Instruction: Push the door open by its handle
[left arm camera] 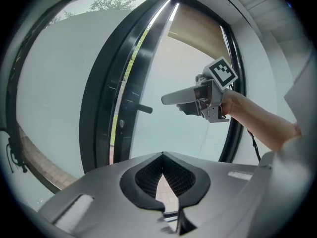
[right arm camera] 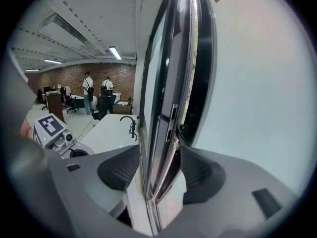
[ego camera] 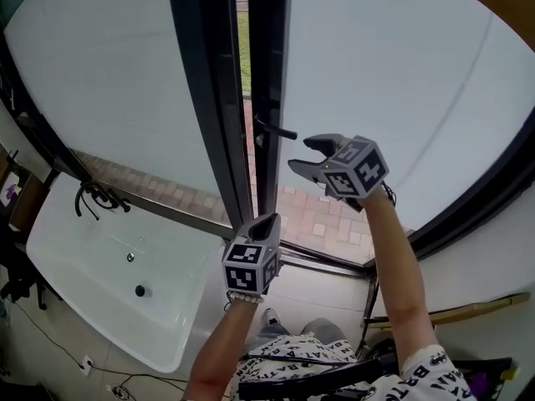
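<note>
The glass door [ego camera: 393,73] has a dark frame and stands slightly ajar. Its black lever handle [ego camera: 276,129] sticks out to the right. My right gripper [ego camera: 299,153] is open, level with the handle and just right of it, not touching it. In the right gripper view the door's edge with its latch plate [right arm camera: 172,117] runs upright between the wide jaws of the right gripper [right arm camera: 161,177]; the pads do not press on it. My left gripper [ego camera: 269,220] hangs lower, shut and empty. The left gripper view shows the handle [left arm camera: 144,108] and the right gripper [left arm camera: 171,103] beside it.
A white basin [ego camera: 75,266] with a black tap [ego camera: 96,197] lies at the lower left. The fixed glass pane [ego camera: 109,73] fills the left. Brick paving [ego camera: 313,215] shows outside. Two persons [right arm camera: 89,90] stand far back in the room.
</note>
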Demonstrator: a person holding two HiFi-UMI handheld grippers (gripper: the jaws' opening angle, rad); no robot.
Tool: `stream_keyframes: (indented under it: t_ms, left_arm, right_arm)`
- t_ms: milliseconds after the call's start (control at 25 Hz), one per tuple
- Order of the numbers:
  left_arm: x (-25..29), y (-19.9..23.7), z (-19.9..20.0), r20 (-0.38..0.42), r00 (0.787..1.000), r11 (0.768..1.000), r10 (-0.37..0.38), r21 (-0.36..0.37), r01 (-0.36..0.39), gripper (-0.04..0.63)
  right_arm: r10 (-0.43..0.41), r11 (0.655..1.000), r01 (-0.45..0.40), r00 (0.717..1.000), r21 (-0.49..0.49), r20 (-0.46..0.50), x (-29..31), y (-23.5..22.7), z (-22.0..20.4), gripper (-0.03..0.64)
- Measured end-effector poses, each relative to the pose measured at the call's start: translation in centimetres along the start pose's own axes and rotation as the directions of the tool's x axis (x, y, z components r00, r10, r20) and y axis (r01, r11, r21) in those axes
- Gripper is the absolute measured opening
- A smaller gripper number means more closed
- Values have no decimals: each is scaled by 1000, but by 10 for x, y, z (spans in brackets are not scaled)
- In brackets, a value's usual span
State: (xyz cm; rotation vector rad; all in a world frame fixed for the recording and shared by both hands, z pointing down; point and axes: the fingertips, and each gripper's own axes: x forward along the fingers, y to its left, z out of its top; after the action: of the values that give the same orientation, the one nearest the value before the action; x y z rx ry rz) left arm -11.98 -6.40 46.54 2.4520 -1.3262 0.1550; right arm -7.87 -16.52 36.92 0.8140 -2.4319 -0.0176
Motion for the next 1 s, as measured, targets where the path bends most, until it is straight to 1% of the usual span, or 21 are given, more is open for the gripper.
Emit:
stream_keyframes:
  t_ms: [120, 160, 200, 280, 440, 520, 600, 640, 760, 880, 920, 960, 1000]
  left_arm:
    - [17, 15, 16, 2, 1000, 1000, 24, -4, -24, -12]
    - [21, 18, 20, 4, 1000, 1000, 29, -6, -29, -12]
    - [26, 20, 22, 6, 999, 999, 34, -6, -34, -12]
    - [38, 26, 27, 9, 999, 999, 50, -5, -50, -12]
    - [58, 42, 43, 24, 993, 994, 112, 8, -112, -12]
    - [64, 49, 50, 27, 991, 991, 131, 10, -131, -12]
    - [66, 49, 56, 24, 991, 991, 132, 7, -132, -12]
    - [66, 48, 59, 26, 991, 991, 133, 6, -133, -12]
    - [71, 51, 64, 44, 989, 990, 144, -4, -144, -12]
    - [76, 56, 64, 34, 987, 988, 156, -7, -156, -12]
    - [77, 56, 64, 31, 987, 988, 157, -7, -157, -12]
    - [77, 56, 64, 30, 987, 987, 158, -6, -158, -12]
    - [77, 56, 64, 31, 987, 987, 159, -6, -159, -12]
  right_arm:
    - [3, 1000, -5, 998, -24, -69, 27, -26, 3, 261]
    - [3, 999, -7, 996, -37, -93, 36, -32, 4, 261]
    - [5, 999, -11, 994, -49, -113, 45, -37, 5, 247]
    - [16, 997, -26, 989, -67, -148, 61, -46, 7, 247]
    - [32, 993, -53, 979, -104, -199, 91, -59, 11, 245]
    - [47, 991, -75, 972, -112, -231, 105, -60, 11, 242]
    - [67, 988, -101, 963, -118, -262, 115, -58, 8, 235]
    - [78, 986, -115, 959, -121, -273, 119, -56, 7, 218]
    - [103, 979, -150, 949, -137, -299, 135, -51, 6, 215]
    - [124, 973, -177, 940, -146, -318, 146, -46, 6, 215]
    - [130, 972, -185, 938, -148, -320, 149, -44, 6, 204]
    - [132, 970, -190, 937, -154, -324, 151, -41, 6, 163]
    - [128, 968, -191, 935, -164, -331, 153, -39, 4, 156]
